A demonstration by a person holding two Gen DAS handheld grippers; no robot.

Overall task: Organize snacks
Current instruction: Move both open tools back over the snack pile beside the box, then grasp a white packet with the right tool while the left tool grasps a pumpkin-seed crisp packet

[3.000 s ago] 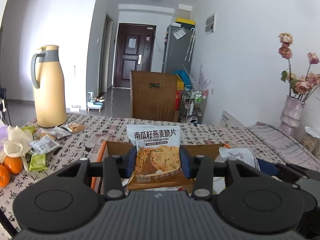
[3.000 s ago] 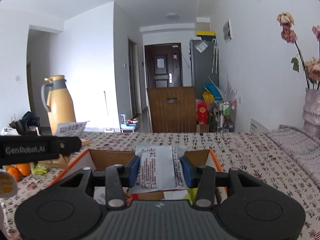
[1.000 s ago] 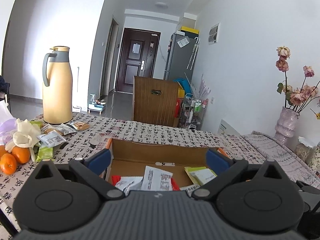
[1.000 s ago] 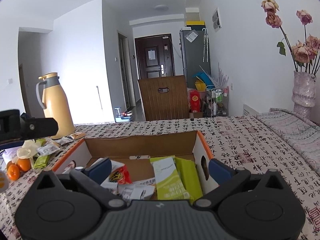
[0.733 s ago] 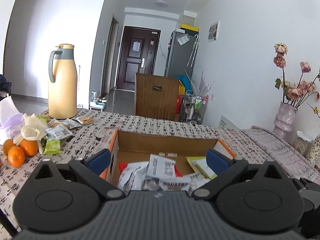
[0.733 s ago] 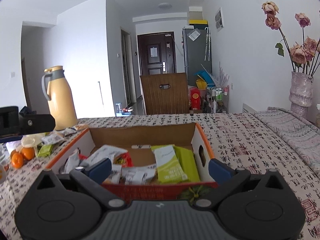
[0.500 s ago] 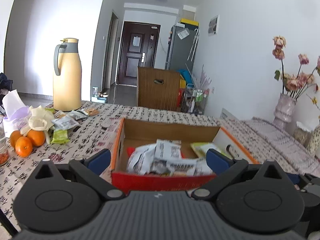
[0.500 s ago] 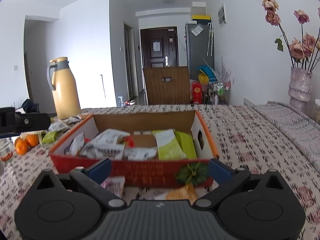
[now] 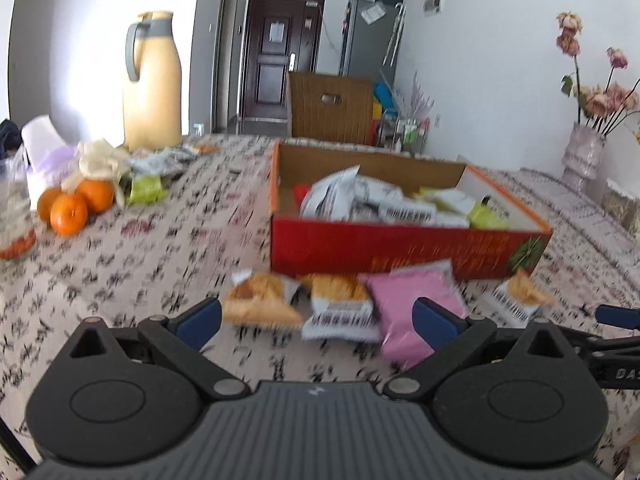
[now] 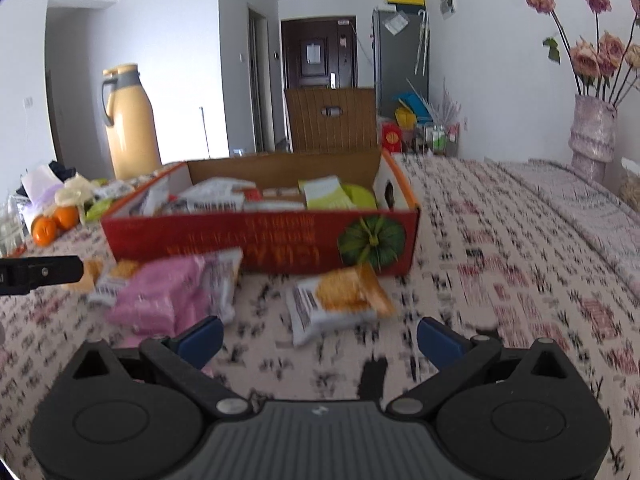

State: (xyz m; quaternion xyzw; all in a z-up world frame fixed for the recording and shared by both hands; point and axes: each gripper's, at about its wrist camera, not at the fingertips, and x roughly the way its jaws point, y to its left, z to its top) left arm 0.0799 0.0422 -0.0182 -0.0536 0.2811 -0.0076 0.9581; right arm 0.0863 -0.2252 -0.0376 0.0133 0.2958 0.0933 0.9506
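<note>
A red cardboard box [image 9: 400, 246] [image 10: 280, 240] holds several snack packets. Loose packets lie on the patterned tablecloth in front of it: two orange cracker packets [image 9: 260, 300] [image 9: 340, 304], a pink packet [image 9: 412, 304] [image 10: 160, 296] and another cracker packet [image 9: 520, 292] [image 10: 340, 296]. My left gripper [image 9: 316, 320] is open and empty just in front of the two cracker packets. My right gripper [image 10: 320, 334] is open and empty just in front of the cracker packet at the box's right end.
A yellow thermos jug [image 9: 150, 80] [image 10: 128, 120] stands at the far left. Oranges [image 9: 74, 204], more snack packets [image 9: 148, 184] and a white bag [image 9: 40, 152] lie on the left. A vase of dried flowers [image 10: 592, 128] stands at the right.
Both grippers let go of their packets over the box, opened wide, and pulled back and down. The loose packets in front of the box have come into view.
</note>
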